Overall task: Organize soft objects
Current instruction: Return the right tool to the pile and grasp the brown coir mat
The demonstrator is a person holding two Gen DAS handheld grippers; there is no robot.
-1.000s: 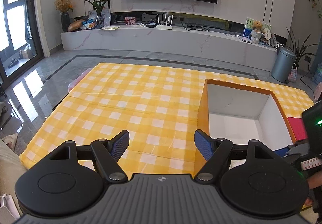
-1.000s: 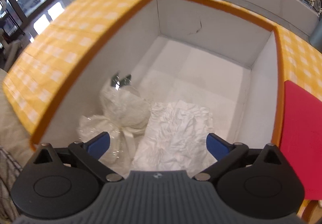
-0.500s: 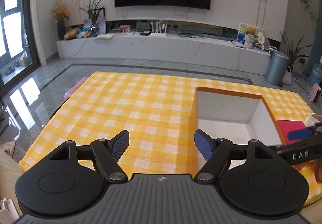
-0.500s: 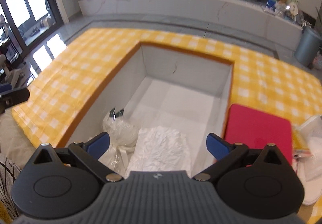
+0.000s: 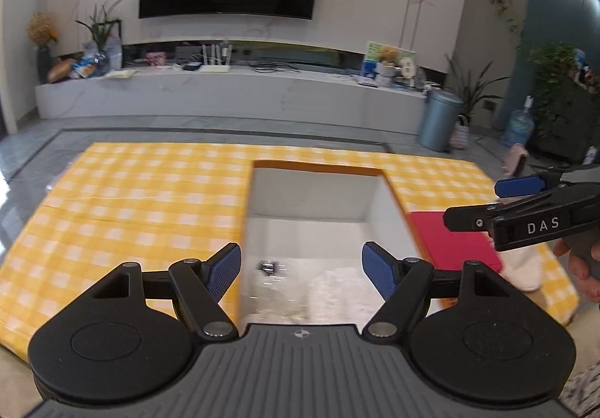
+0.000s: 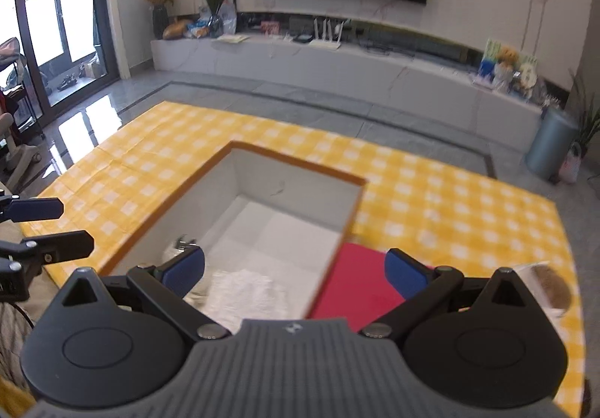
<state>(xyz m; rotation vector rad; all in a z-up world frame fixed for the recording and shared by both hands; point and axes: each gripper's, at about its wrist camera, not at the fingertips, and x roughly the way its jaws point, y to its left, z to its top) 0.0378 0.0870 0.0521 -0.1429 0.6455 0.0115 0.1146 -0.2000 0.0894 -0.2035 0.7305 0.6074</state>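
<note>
A white box with an orange rim (image 5: 318, 170) (image 6: 296, 160) sits sunk into the yellow checked tablecloth. On its floor lie a crumpled white cloth (image 6: 243, 290) (image 5: 337, 286) and a clear bag with a clip (image 6: 176, 249) (image 5: 270, 269). My left gripper (image 5: 302, 269) (image 6: 56, 228) is open and empty over the box's near edge. My right gripper (image 6: 296, 269) (image 5: 487, 204) is also open and empty, above the box's near right corner and a flat red piece (image 6: 356, 286) (image 5: 450, 241). A white soft item (image 5: 525, 271) lies right of the red piece.
A clear bag with something brown inside (image 6: 547, 284) lies on the cloth at the right. A hand (image 5: 577, 264) holds the right gripper. The checked tablecloth (image 5: 131, 200) stretches left of the box. Beyond are grey floor, a TV console (image 5: 225, 95) and a metal bin (image 5: 437, 121).
My right gripper has risen out of the box and pulled back, leaving the white cloth and clear bag inside. My left gripper has swung right, toward the box.
</note>
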